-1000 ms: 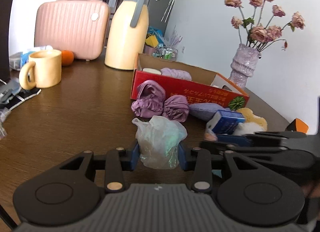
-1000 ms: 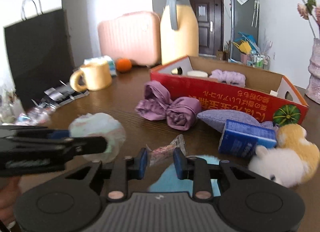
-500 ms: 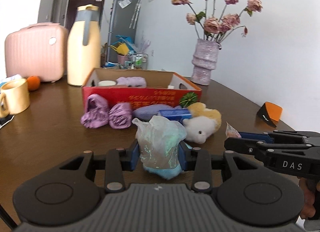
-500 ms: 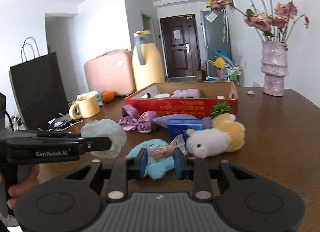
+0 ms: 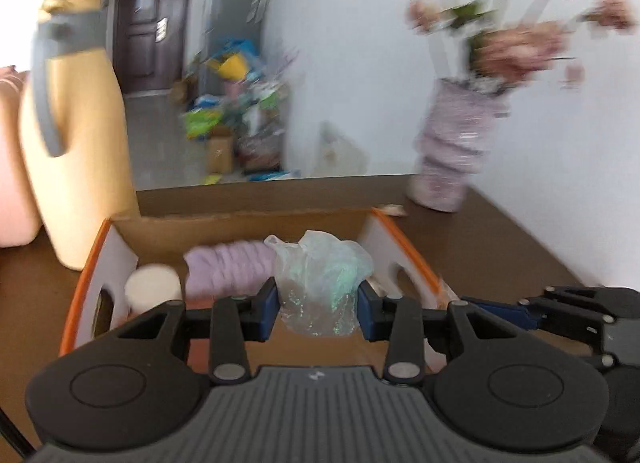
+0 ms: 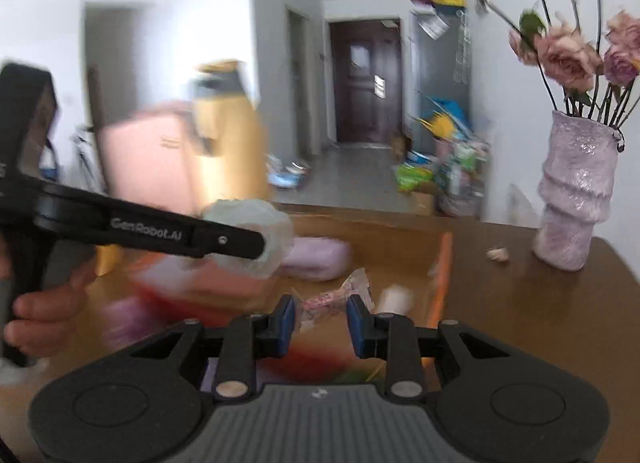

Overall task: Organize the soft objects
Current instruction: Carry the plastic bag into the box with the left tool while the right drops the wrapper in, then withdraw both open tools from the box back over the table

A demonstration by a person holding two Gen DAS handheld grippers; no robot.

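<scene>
The left gripper [image 5: 318, 305] is clamping a plastic-wrapped puff [image 5: 322, 283] mid-frame — over the cardboard box [image 5: 240, 225]. The right gripper [image 6: 321, 321] is pinching a pink wrapper [image 6: 332, 297] at lower centre.

A home; flower vase [image 6: 574, 191], front door [image 6: 366, 81], suitcase [image 6: 148, 159].

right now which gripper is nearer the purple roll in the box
Left. The left gripper, shut on a plastic bag, hangs over the cardboard box beside the purple roll. The right gripper, holding a candy wrapper, sits further back.
</scene>
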